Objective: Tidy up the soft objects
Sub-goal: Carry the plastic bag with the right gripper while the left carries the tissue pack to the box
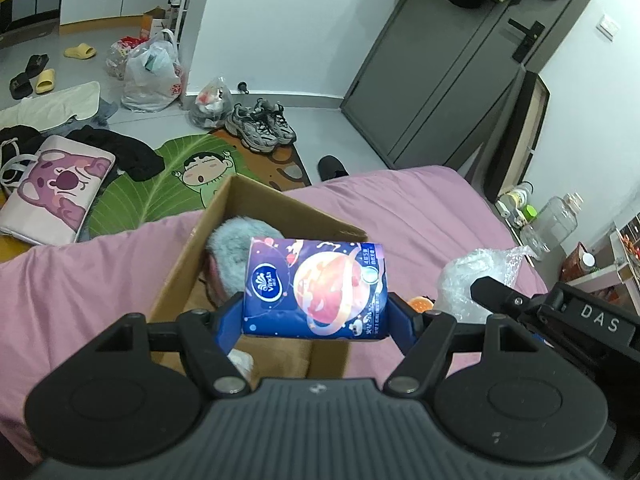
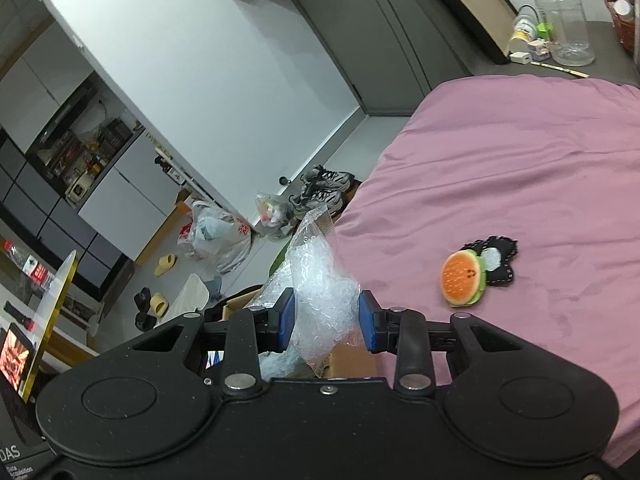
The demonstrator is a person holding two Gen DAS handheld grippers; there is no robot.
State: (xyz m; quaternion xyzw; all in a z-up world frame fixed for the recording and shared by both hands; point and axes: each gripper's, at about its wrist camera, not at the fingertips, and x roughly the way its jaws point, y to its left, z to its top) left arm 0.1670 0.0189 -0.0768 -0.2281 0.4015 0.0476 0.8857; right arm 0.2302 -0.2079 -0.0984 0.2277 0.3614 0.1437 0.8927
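Note:
My left gripper (image 1: 314, 320) is shut on a blue tissue pack (image 1: 316, 288) with a planet print, held over the open cardboard box (image 1: 276, 208) on the pink bed. A grey furry item (image 1: 236, 248) lies inside the box. My right gripper (image 2: 326, 320) is shut on a clear bag of bubble wrap (image 2: 320, 280), also seen in the left wrist view (image 1: 476, 276) to the right of the box. An orange burger plush (image 2: 464, 278) with a black and white charm (image 2: 496, 262) lies on the pink sheet, right of the right gripper.
The pink bed (image 2: 520, 168) stretches to the right. On the floor lie a cartoon mat (image 1: 176, 176), a pink bear bag (image 1: 56, 188), grey sneakers (image 1: 260, 126), plastic bags (image 1: 152, 72) and slippers. A clear jug (image 2: 564, 24) stands beside the bed. A grey door (image 1: 440, 60) is behind.

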